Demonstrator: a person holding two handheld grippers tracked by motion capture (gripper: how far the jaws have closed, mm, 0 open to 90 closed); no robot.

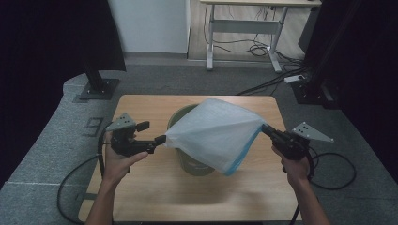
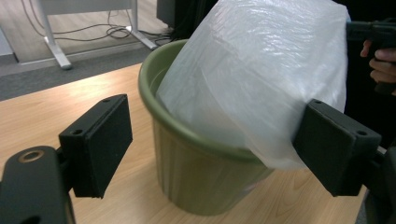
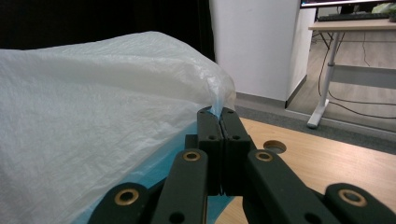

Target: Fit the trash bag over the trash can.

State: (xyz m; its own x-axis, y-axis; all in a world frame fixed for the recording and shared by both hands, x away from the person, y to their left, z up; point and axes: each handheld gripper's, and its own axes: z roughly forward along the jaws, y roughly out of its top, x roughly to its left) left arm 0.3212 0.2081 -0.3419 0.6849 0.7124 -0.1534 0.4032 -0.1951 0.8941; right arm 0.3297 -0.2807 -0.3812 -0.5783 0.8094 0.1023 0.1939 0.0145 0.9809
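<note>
Both grippers flank a white bag [image 1: 213, 133] draped over a green bin [image 1: 187, 159] at mid-table. On the right, the right gripper [image 1: 264, 127] has its jaws pressed together on a corner of the bag, pinching the thin plastic between the pads [image 3: 212, 123]; the film rises from that pinch and spreads away toward the bin. On the left, the left gripper [image 1: 155, 133] stands with jaws wide apart, its pads [image 2: 100, 142] clear of the plastic: one sits out beside the bin, the other near the bag's lower edge, though contact there cannot be told. The bag hangs stretched between the held corner and the bin's rim, part of it inside the bin, with a blue strip along its lower edge. The bin stands upright on the wooden table [image 1: 155, 192]. Beyond lies grey carpet [image 1: 187, 77] and a desk [image 1: 244, 28] with cables under it.
</note>
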